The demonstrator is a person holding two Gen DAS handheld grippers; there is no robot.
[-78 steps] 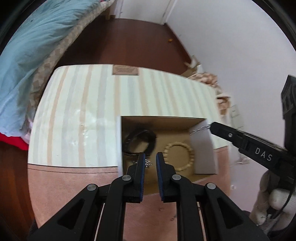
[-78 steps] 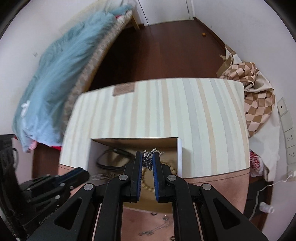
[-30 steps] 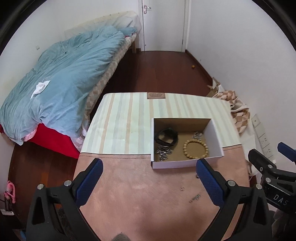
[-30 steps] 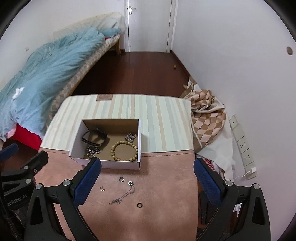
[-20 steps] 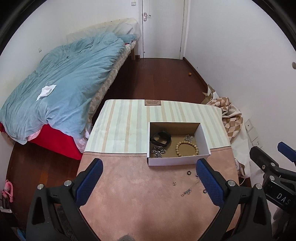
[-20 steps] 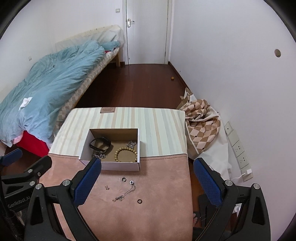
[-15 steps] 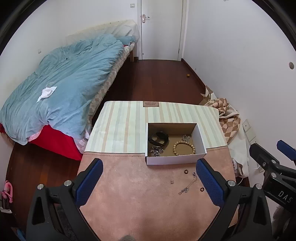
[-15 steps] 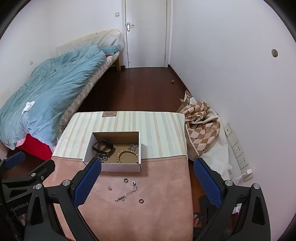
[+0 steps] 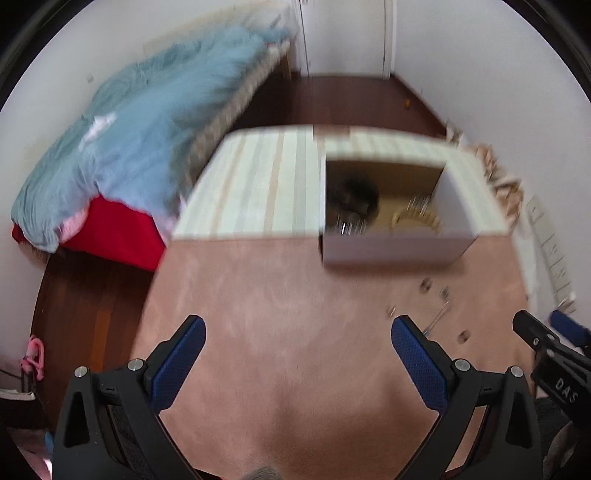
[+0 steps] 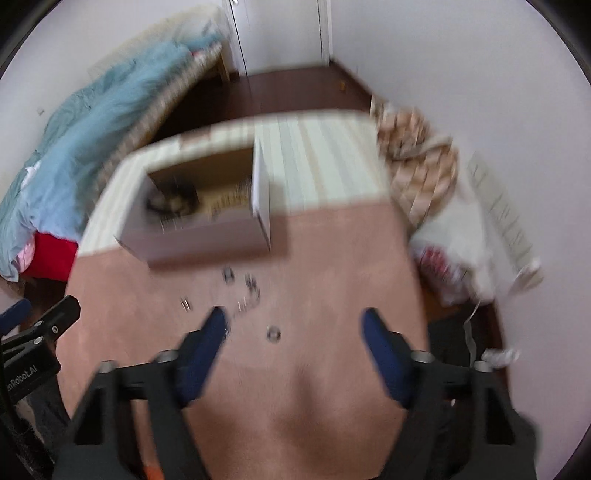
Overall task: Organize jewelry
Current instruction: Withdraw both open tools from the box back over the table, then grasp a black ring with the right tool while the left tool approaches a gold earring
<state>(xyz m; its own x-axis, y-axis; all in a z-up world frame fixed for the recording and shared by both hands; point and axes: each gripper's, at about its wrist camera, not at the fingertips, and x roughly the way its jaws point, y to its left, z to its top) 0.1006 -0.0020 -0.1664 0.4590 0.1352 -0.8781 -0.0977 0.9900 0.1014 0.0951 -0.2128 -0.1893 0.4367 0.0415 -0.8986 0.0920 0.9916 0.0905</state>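
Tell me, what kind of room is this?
Most likely a bedroom: a bed with a blue duvet stands beside the cloth-covered table, with a door and dark wood floor behind.

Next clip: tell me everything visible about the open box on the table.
The box is a shallow, lidless rectangular carton, white outside and brown cardboard inside. It sits flat on the table, straddling the edge between the striped cloth and the pink one. Inside lie a dark band, a tan bead bracelet and something shiny; blur hides detail. No tongs touch it.

Open white box (image 9: 395, 247) holds bracelets; small rings (image 10: 273, 334) and chain (image 10: 251, 295) lie scattered before it
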